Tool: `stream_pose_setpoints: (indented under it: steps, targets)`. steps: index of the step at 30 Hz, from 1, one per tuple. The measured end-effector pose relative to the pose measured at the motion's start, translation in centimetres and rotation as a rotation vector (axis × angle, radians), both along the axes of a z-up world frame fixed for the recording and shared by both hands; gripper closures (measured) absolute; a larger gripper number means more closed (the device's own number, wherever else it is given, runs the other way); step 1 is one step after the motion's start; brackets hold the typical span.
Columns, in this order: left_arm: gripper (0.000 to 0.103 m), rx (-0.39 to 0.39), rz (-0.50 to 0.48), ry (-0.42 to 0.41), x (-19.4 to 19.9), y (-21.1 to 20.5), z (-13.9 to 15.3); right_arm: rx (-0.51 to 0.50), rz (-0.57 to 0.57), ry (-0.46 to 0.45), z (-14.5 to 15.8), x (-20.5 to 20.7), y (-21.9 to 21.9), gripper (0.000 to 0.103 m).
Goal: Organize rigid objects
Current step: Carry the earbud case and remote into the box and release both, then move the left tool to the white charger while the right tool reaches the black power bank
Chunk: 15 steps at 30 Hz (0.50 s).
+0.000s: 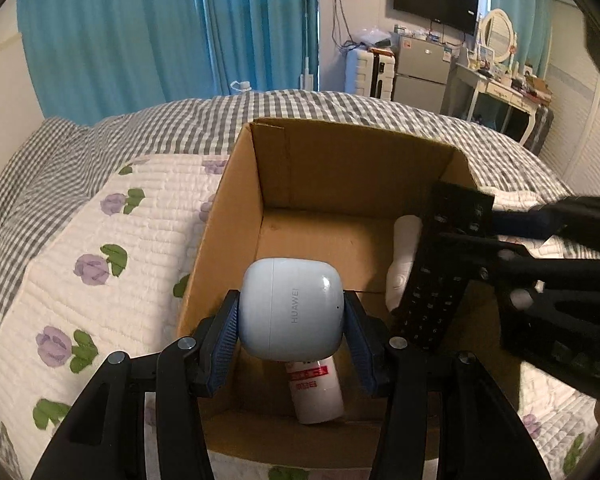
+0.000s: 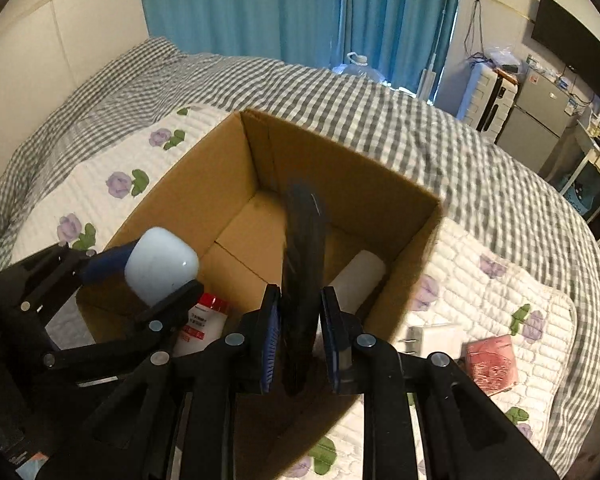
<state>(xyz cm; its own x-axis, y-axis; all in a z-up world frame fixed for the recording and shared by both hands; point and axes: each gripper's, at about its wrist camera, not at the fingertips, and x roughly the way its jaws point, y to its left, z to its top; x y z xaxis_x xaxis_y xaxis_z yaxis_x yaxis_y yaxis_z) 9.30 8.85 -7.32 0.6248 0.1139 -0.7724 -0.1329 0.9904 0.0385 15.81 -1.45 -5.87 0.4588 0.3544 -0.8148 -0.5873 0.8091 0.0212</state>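
An open cardboard box [image 1: 236, 184] [image 2: 380, 184] stands on the bed. My left gripper [image 1: 291, 312] is shut on a pale blue earbud case [image 1: 291, 308] [image 2: 160, 270], held over the box's near left part. My right gripper [image 2: 299, 320] has its jaws around a black remote control [image 2: 303, 248] [image 1: 440, 272], blurred, tilted into the box with small gaps beside both pads. Inside the box lie a white bottle with a red label [image 1: 316, 392] [image 2: 202, 326] and a white cylinder-shaped object [image 1: 402, 256] [image 2: 358, 276].
The box sits on a white quilt with purple flowers [image 1: 80, 272] over a grey checked bedspread [image 2: 380, 104]. A white charger [image 2: 432, 338] and a pink packet [image 2: 492, 360] lie right of the box. Blue curtains, a fridge and a desk stand behind.
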Motion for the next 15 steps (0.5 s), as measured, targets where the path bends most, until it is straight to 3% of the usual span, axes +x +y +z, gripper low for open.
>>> stream_pose_setpoints:
  steps: [1, 3, 5, 9, 15]
  targets:
    - [0.05, 0.002, 0.015, 0.008, -0.2, -0.1, 0.1, -0.002, -0.014, -0.009, 0.4, 0.0, -0.4, 0.046]
    - [0.04, 0.011, 0.038, 0.013, -0.5, -0.3, 0.5, 0.023, -0.058, -0.043, 1.6, -0.3, -1.9, 0.033]
    - [0.039, 0.028, 0.053, -0.013, -1.2, -0.8, 1.4, 0.052, -0.08, -0.056, 2.9, -0.5, -3.5, 0.033]
    - [0.038, 0.044, 0.048, -0.058, -1.9, -2.7, 4.0, 0.082, -0.133, -0.091, 5.4, -0.8, -7.5, 0.02]
    - [0.036, 0.043, 0.009, -0.094, -1.9, -7.4, 6.4, 0.096, -0.219, -0.149, 8.1, -1.6, -15.2, 0.017]
